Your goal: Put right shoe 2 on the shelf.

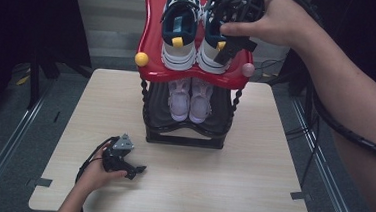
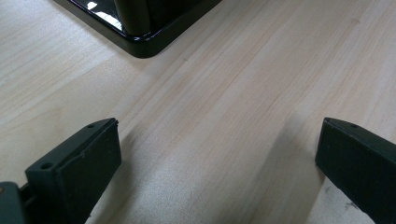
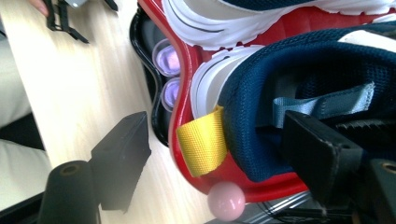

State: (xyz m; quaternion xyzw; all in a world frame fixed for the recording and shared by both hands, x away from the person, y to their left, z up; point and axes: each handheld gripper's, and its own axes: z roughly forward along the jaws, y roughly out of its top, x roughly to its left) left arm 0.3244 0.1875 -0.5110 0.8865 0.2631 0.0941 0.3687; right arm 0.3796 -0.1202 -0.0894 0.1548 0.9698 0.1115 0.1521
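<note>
From above, my right gripper straddles the heel of the right navy sneaker on the red top shelf. My left gripper rests wide open and empty on the desk. Up close, one right jaw sits inside the sneaker's collar, the other outside, not yet closed.

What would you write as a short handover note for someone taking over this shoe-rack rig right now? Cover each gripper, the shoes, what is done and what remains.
Right gripper: open, one jaw inside the heel of the right navy sneaker, one outside; not clamped.
Left gripper: open, resting on the table.
Both navy sneakers sit on the red top shelf; the pink pair sits below.
Done: heel straddled. Left: probably close and lift.
</note>
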